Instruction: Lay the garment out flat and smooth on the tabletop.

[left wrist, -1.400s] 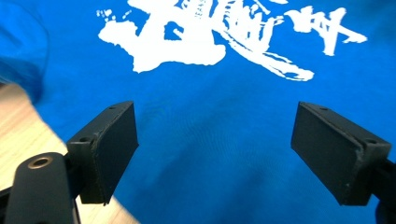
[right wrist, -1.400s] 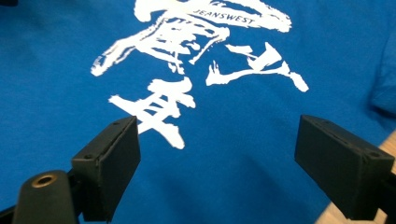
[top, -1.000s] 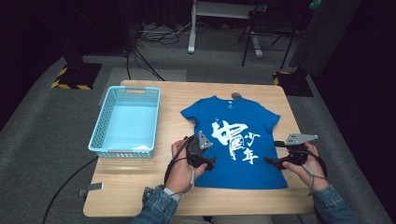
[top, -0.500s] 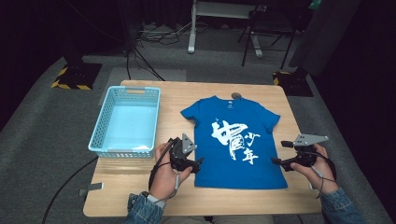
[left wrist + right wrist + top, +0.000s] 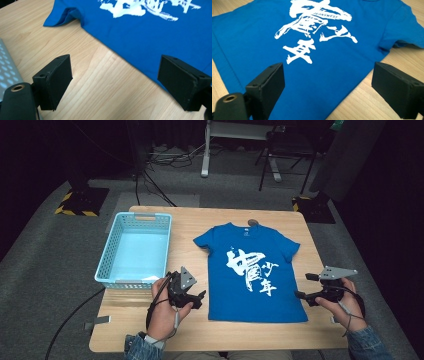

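A blue T-shirt [image 5: 250, 265] with a white brush-stroke print lies flat on the wooden table [image 5: 195, 335], neck away from me. My left gripper [image 5: 199, 299] hovers just off the shirt's lower left edge, open, with nothing between its jaws. In the left gripper view the shirt [image 5: 155, 32] lies beyond the spread jaws, over bare wood. My right gripper [image 5: 302, 294] sits at the shirt's lower right edge, open and empty. The print [image 5: 312, 30] and a sleeve [image 5: 404, 27] show past its wide jaws in the right gripper view.
A light blue plastic basket [image 5: 134, 249] stands on the left part of the table, close behind my left hand. A small dark round thing [image 5: 253, 222] lies by the shirt's collar. Grey floor, cables and chair legs lie beyond the table.
Both hands have drawn apart and toward me: the left gripper moved left off the shirt's edge, the right gripper moved right to the table's right side. The shirt has not moved.
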`<state>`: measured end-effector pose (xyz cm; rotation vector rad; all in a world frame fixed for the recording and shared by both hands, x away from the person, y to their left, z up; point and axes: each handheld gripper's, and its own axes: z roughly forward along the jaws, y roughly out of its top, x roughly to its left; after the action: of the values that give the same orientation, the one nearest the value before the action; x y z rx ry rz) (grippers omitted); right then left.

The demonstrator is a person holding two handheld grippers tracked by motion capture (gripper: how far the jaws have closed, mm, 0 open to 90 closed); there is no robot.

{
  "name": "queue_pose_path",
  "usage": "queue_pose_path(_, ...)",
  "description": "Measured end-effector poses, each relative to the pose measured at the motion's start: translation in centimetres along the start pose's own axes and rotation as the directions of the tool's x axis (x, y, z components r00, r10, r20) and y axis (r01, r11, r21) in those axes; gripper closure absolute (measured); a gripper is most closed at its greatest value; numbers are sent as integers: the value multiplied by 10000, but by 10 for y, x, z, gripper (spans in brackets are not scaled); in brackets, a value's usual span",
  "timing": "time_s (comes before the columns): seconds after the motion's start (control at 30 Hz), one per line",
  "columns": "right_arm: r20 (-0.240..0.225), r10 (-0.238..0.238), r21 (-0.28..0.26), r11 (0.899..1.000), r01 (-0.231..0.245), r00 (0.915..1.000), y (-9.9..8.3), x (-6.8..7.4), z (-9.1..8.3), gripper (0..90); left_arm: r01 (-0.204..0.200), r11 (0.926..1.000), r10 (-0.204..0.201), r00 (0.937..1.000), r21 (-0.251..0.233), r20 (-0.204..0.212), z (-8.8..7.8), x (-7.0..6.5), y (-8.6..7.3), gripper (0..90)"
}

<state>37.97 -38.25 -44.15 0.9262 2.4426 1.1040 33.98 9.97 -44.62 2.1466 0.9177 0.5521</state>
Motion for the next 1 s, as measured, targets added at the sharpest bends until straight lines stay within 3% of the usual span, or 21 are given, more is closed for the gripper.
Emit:
queue_pose_path(0.2,151,94,121,9999,-96,9998,-7,-2,-3,114,238,9997,-238,9997,46,-38,-3,6,-15,125)
queue_pose_path(0.5,320,687,156,9975,-693,9971,-26,-9,-4,104,428,9991,-428,9991,22,43,-8,14,-39,125)
queue_pose_path(1.0,526,965,383,9944,-986,9939,-49,-15,-12,91,801,9965,-796,9966,239,-209,-26,31,-72,124)
